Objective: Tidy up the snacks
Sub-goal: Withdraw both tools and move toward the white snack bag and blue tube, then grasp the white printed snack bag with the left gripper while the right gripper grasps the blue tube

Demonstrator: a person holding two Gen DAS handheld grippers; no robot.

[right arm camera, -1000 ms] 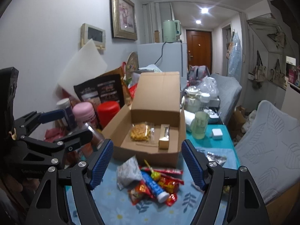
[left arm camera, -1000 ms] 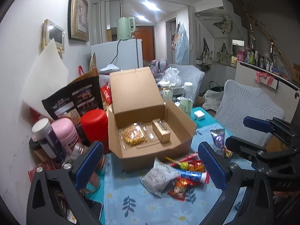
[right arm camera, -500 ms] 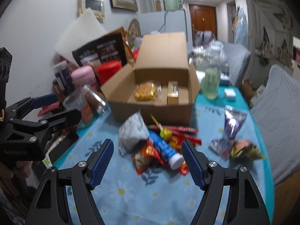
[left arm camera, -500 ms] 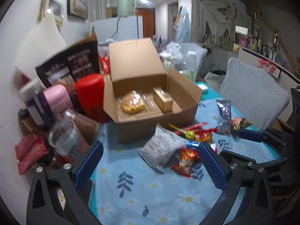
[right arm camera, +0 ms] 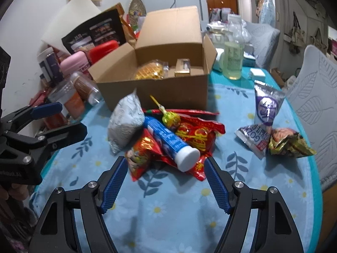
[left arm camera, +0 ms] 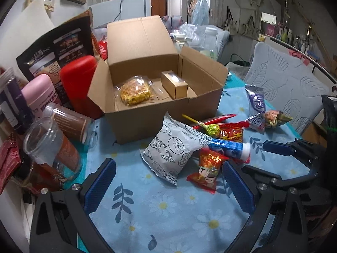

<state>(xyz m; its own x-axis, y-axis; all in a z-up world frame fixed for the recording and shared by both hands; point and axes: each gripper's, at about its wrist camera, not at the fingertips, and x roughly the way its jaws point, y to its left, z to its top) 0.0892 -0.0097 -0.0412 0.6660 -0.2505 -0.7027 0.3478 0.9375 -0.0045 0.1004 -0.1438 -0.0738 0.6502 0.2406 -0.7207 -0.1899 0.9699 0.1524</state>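
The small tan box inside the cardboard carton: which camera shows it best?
The left wrist view: it looks down into the cardboard carton, showing the small tan box whole, beside the yellow snack packet. In the right wrist view the carton's front wall hides the box's lower part.

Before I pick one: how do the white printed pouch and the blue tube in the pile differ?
The white printed pouch is a puffy, crinkle-edged bag with line drawings; the blue tube is a rigid cylinder with a white cap. The pouch rests on the tablecloth, its top corner up against the cardboard box; the tube lies across red wrappers. Both are outside the box, in front of it.
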